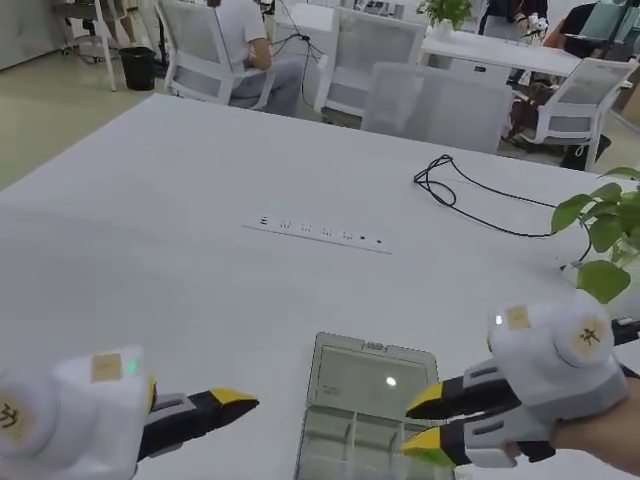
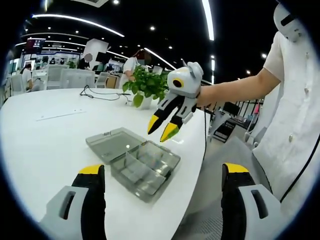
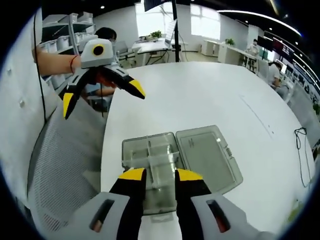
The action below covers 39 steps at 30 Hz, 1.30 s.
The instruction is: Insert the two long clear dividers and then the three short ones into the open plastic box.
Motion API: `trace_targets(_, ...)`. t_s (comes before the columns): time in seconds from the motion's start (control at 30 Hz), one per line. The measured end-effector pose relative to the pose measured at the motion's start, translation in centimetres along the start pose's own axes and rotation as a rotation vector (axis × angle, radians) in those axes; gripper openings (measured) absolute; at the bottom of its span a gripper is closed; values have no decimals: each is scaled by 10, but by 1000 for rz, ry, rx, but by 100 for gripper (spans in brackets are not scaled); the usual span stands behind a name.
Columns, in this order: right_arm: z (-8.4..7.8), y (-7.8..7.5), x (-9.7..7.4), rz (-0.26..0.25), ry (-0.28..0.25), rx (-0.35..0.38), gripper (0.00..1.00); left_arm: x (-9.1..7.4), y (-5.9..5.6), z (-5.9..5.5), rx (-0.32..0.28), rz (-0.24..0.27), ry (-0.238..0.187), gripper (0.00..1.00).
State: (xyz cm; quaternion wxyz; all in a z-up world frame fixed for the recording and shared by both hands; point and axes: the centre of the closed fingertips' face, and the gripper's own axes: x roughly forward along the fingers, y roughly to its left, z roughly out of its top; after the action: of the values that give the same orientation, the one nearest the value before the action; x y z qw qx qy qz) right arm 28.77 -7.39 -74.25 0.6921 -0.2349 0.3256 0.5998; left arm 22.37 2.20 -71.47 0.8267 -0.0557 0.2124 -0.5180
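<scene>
The clear plastic box (image 1: pixel 350 440) lies open near the table's front edge, its lid (image 1: pixel 375 380) folded flat on the far side. Clear dividers (image 3: pixel 152 160) stand inside the box (image 3: pixel 150 170) and split it into compartments (image 2: pixel 142 167). My right gripper (image 1: pixel 422 423) hovers just right of the box, jaws a little apart, with nothing seen between them; its own view looks down over the box (image 3: pixel 160 175). My left gripper (image 1: pixel 228 408) is left of the box, and its jaws stand wide open (image 2: pixel 162 172) and empty. Each gripper shows in the other's view: right (image 2: pixel 161 129), left (image 3: pixel 102 100).
A white power strip (image 1: pixel 315 232) lies mid-table and a black cable (image 1: pixel 450 185) loops at the right. A green plant (image 1: pixel 600 230) stands at the right edge. White chairs (image 1: pixel 430 100) and a seated person (image 1: pixel 245 50) are beyond the table. The box sits close to the table edge (image 2: pixel 190 165).
</scene>
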Motion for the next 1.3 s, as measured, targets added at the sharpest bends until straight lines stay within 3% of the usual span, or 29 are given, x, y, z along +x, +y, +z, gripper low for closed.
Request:
trace_targets(0.27,-8,-4,-28,-33,-19,21,31,0,0,1,6,0,7,99)
trace_targets(0.63,-51,-11,-64,-67,42,38,40,1,0,1,9,0,9,100)
trace_targets(0.87,-82,-13,-77,-78,125,19,44,1,1,1,8,1,11,100)
trace_targets(1.03,-124,-18,-84,-72,236,-9,49,2,1,0,8,-1,16,100)
trace_targets(1.3,-165,-16,-89,-46,378,-51,52,0,4,0,2,6,14,100)
